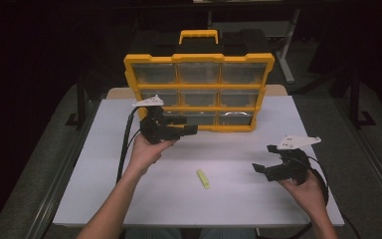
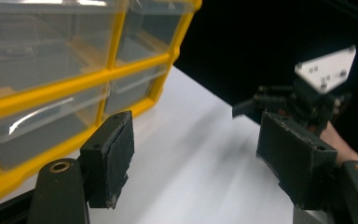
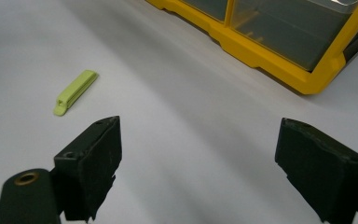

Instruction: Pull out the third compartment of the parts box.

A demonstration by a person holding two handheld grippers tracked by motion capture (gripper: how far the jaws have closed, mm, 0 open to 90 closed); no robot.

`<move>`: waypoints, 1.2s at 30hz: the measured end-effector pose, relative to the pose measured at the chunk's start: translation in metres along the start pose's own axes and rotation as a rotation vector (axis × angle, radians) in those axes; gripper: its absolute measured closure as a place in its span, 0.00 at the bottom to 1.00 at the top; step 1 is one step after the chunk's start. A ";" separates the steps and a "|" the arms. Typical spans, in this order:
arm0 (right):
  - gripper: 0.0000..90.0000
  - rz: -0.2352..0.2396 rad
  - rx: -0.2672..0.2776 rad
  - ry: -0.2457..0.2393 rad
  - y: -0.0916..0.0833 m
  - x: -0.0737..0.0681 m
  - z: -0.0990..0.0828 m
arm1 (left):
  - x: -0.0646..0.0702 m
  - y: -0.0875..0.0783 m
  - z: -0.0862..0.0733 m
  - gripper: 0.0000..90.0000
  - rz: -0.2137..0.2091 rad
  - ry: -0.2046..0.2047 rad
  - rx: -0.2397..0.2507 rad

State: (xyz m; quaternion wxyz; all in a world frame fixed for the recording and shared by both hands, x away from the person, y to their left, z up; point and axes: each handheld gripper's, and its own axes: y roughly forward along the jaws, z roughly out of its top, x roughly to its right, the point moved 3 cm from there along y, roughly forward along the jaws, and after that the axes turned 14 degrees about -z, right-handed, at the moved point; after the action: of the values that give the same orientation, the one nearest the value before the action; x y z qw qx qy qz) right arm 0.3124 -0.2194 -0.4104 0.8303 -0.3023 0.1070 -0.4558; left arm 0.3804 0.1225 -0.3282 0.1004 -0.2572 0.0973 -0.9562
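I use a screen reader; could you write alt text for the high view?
A person holds the left gripper against a yellow drawer organizer standing on a white table; the right gripper hovers open, with a small yellow-green clip lying between.

Both forearms reach in from the table's near edge, the left gripper (image 1: pixel 189 125) and right gripper (image 1: pixel 260 170) each with jaws spread, nothing between.

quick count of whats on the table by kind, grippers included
yellow drawer organizer: 1
yellow-green clip: 1
grippers: 2, the left gripper and the right gripper, both open and holding nothing
total: 4
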 end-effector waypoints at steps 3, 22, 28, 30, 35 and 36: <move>0.15 0.002 -0.002 -0.004 0.001 0.000 0.000 | -0.002 0.002 0.004 0.32 -0.005 -0.010 0.015; 0.15 0.005 -0.001 -0.009 0.001 -0.001 0.002 | -0.010 0.035 0.041 0.37 -0.044 -0.093 0.134; 0.15 0.006 -0.005 -0.001 0.001 0.000 0.001 | -0.012 0.042 0.050 0.40 -0.070 -0.134 0.211; 0.15 0.006 -0.005 -0.002 0.001 -0.001 0.002 | -0.012 0.046 0.054 0.41 -0.061 -0.125 0.209; 0.15 0.003 0.002 -0.006 0.001 0.000 0.002 | -0.014 0.053 0.061 0.44 -0.067 -0.151 0.241; 0.15 0.003 0.002 -0.004 0.001 0.000 0.002 | -0.013 0.056 0.065 0.46 -0.053 -0.153 0.260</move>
State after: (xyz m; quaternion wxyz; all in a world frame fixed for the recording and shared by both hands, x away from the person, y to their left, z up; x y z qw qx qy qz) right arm 0.3141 -0.2181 -0.4095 0.8316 -0.3022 0.1054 -0.4539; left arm 0.4330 0.0630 -0.2929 0.1148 -0.3166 -0.0420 -0.9407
